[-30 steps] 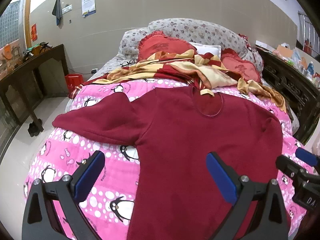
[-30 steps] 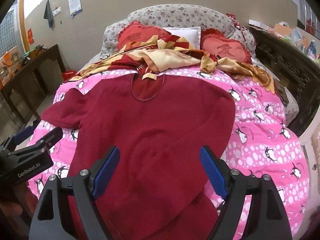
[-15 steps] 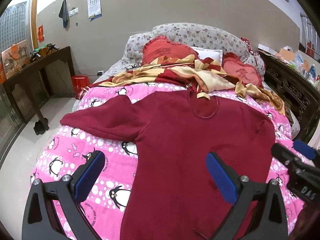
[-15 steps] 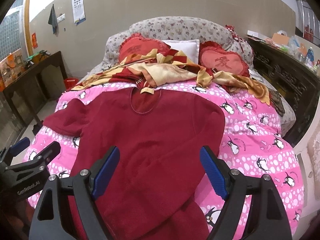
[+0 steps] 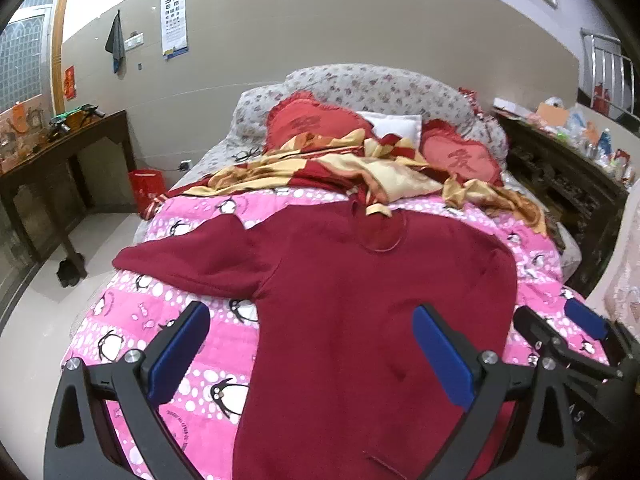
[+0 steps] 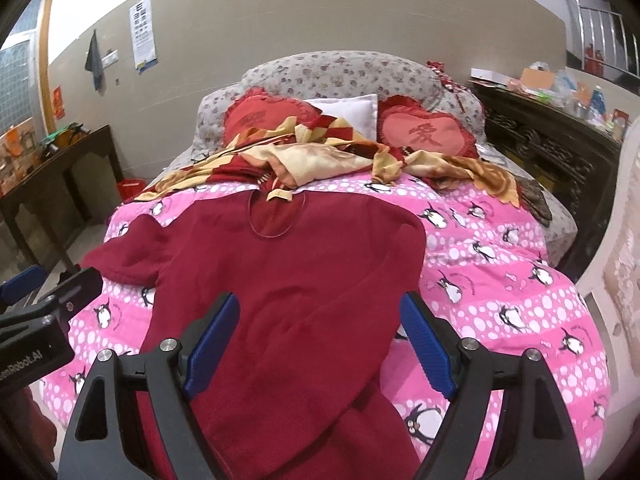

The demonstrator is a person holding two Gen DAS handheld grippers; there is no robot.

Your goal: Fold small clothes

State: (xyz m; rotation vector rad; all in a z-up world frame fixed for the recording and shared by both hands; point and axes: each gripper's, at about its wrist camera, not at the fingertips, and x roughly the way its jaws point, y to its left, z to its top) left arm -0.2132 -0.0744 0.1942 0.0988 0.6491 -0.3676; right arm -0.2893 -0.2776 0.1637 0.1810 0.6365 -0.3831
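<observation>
A dark red sweater [image 5: 352, 304] [image 6: 288, 280] lies flat on the pink penguin quilt [image 5: 132, 316] [image 6: 500, 280], neck toward the pillows. Its left sleeve [image 5: 188, 256] stretches out to the left. Its right sleeve [image 6: 380, 296] is folded in across the body. My left gripper [image 5: 308, 344] hangs open above the sweater's lower left side, with nothing between its blue pads. Over the lower middle of the sweater my right gripper [image 6: 320, 340] is also open and holds nothing. Each gripper shows at the edge of the other's view.
A crumpled red-and-gold blanket [image 5: 344, 168] and heart-shaped red cushions [image 6: 424, 136] lie at the head of the bed. A dark wooden table [image 5: 52, 160] stands on the left, a carved dark cabinet [image 6: 552, 148] on the right. A pale chair back [image 6: 616, 280] is at the far right.
Both grippers have drawn back and up from the sweater, so more of the bed and room shows. Their jaws stay wide; the sweater has not moved.
</observation>
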